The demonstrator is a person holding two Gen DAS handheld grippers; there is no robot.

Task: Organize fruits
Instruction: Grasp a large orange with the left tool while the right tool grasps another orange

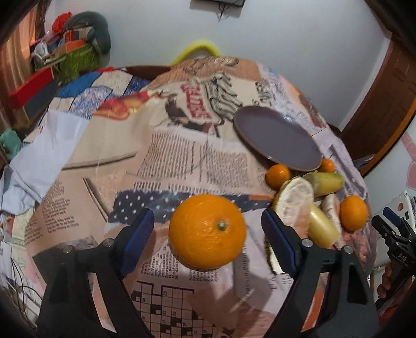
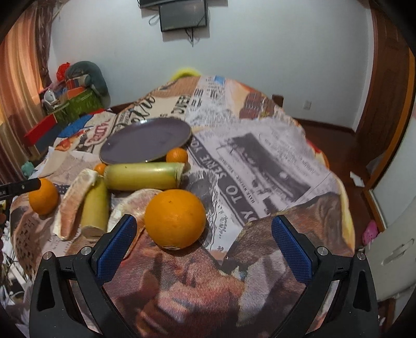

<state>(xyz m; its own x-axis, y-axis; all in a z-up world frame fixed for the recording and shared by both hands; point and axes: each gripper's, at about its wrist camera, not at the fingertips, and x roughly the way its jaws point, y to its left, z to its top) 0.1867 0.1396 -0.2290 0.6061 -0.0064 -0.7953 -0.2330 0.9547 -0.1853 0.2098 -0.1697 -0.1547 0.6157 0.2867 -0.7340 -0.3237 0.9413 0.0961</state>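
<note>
Presently: orange (image 1: 207,232) between the wide-open, empty left gripper (image 1: 208,239) fingers; right gripper (image 2: 202,244) likewise open and empty.
Orange: likely firm, fairly heavy, smooth-skinned and prone to roll; grip across its middle. Surface: newsprint-pattern cloth (image 2: 260,161) on table. Far: plate (image 1: 275,137), bare. Room: white wall, wall screen (image 2: 183,14), curtain left.

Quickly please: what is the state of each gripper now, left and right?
Left gripper: open, an orange between its fingers, not gripped.
Right gripper: open, holding nothing; another orange sits just ahead.
</note>
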